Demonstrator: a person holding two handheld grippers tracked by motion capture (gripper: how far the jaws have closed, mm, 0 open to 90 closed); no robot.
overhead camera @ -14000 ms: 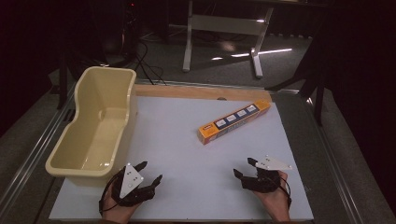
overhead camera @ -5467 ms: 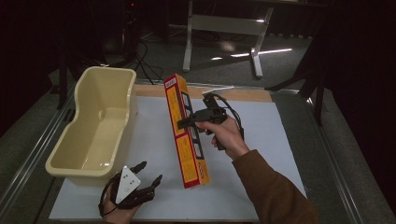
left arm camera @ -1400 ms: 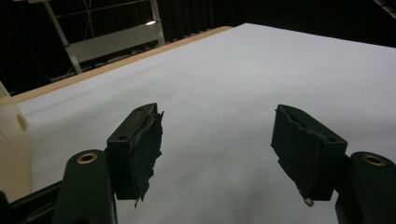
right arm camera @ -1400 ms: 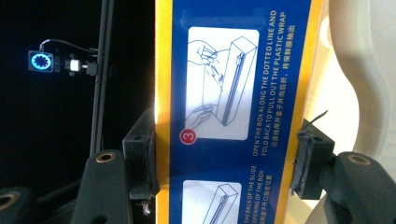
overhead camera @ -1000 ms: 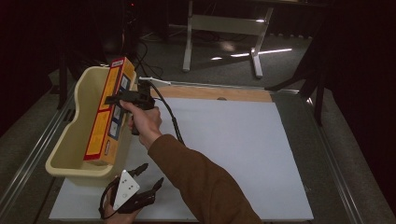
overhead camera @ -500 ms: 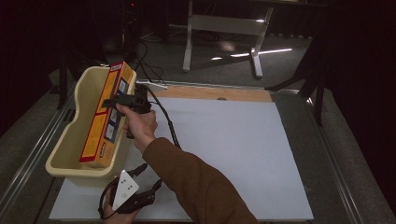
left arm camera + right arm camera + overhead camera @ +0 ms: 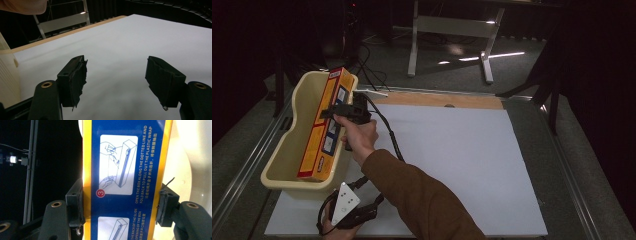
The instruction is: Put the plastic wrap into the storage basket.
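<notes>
Box: a long orange-and-blue carton [image 7: 326,125], tilted, its lower end inside the tub at the left of the counter, its upper end leaning above the tub's far rim.
Box, right gripper view: the blue face [image 7: 125,180] carries numbered instruction panels with hand drawings and white English and Chinese text, detail too small to read in the high view.
Right hand-held gripper: [image 7: 343,111] reaching across to the left side, its jaws pinching the box across its width; in its own view [image 7: 120,205] a black pad presses each orange edge.
Tub: a cream plastic tub [image 7: 287,150] on the far-left part of the counter; its ribbed outer wall [image 7: 7,77] appears at the left edge of the left gripper view.
Left hand-held gripper: [image 7: 362,212] at the near-left edge, just near of the tub, jaws spread wide with nothing between them [image 7: 116,77]; the pads look frayed.
Sleeve: a brown sleeve [image 7: 427,200] crosses from the near edge toward the tub.
Counter: a white sheet [image 7: 472,160] covers it; a wooden strip [image 7: 437,99] runs along the far edge.
Room: dark, with a grey floor and a white metal stand [image 7: 452,35] beyond the counter.
</notes>
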